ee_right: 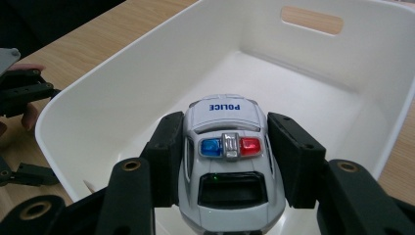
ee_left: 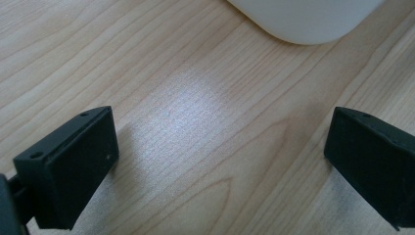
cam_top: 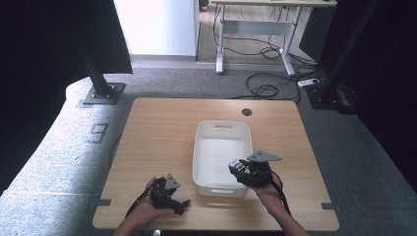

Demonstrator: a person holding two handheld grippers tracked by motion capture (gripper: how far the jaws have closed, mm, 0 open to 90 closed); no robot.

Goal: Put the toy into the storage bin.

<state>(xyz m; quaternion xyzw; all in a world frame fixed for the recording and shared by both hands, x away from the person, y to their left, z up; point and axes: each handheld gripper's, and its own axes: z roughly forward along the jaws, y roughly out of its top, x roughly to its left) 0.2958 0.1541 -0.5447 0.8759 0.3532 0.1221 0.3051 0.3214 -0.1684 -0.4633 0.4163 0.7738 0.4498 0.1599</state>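
So we've got the toy police car (ee_right: 227,161) clamped by its sides in the right gripper (ee_right: 227,147), fingers (ee_right: 164,152) pressing on both doors, roof lights up. It hangs over the near end of the white bin (cam_top: 199,147), just above the rim as far as we can tell from the high view. Looks to us like the job is dropping the car into the bin.

To do this bit well, we'd carry it a little further in over the bin floor, lower it level, and only then let go, so it lands on its wheels and doesn't roll or bounce. Letting go right at the near wall risks clipping the rim.

Room-wise the bin is bare inside, so there's loads of space past the car toward the far wall with the handle slot (ee_right: 311,19). The bin's walls are the only edges to mind.

The left gripper (cam_top: 169,194) rests on the surface (cam_top: 157,128) to the left of the bin's near corner, fingers (ee_left: 73,166) spread wide with nothing but bare wood between them, well out of our way.
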